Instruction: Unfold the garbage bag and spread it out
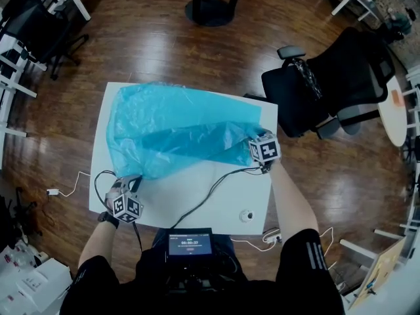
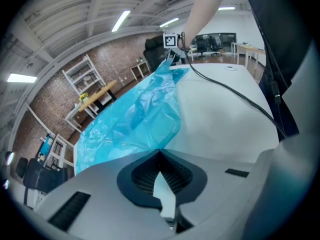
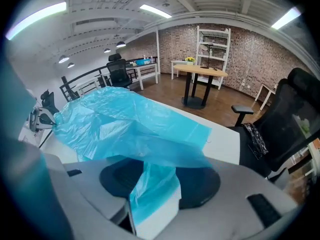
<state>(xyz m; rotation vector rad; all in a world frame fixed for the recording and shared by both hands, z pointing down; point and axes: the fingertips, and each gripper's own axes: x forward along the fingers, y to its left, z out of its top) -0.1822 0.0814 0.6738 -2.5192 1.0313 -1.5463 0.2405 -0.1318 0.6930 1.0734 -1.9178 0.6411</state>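
1 blue garbage bag, pinched by left gripper and right gripper.

The translucent blue garbage bag is lying unfolded and crinkled across the far half of the white table, reaching from its left edge toward its far right corner. Its near left corner is being pinched by the left gripper. Its bunched right end is rising off the surface in the right gripper.
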